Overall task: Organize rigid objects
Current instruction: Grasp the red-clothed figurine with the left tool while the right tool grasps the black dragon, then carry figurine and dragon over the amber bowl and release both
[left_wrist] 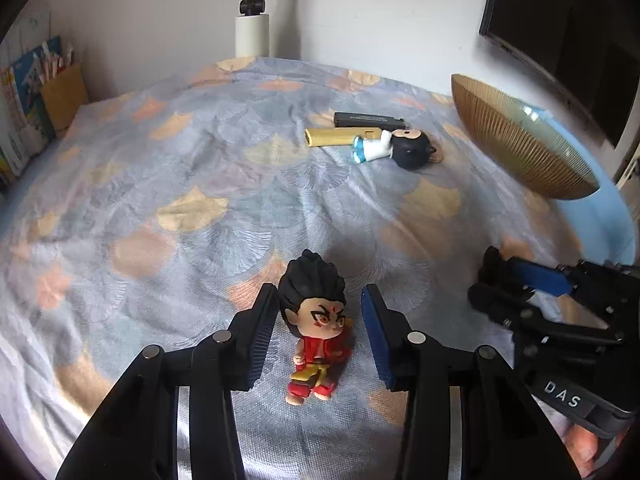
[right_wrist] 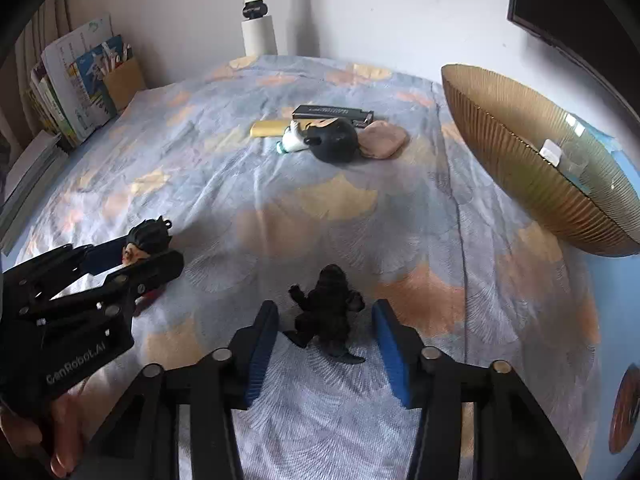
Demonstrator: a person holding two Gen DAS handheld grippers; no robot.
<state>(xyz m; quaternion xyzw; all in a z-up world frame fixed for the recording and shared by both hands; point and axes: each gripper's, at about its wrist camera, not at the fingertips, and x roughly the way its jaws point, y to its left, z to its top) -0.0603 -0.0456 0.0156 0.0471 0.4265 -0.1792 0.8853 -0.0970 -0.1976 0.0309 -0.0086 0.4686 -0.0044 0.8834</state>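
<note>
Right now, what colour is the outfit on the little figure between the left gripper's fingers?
Red, with a yellow sash, on the black-haired figurine; the left wrist view shows it best.

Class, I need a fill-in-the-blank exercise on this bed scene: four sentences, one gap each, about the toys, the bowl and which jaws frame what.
1. The figurine in red clothes stands between the jaws of the ____ gripper.
2. The right gripper frames a small ____ creature toy.
3. The gold ribbed bowl sits at the ____ edge of the bed.
4. Beside the gold bar, the dark-headed figurine in white is ____ rather than standing.

Missing words: left; black; right; lying down
</note>
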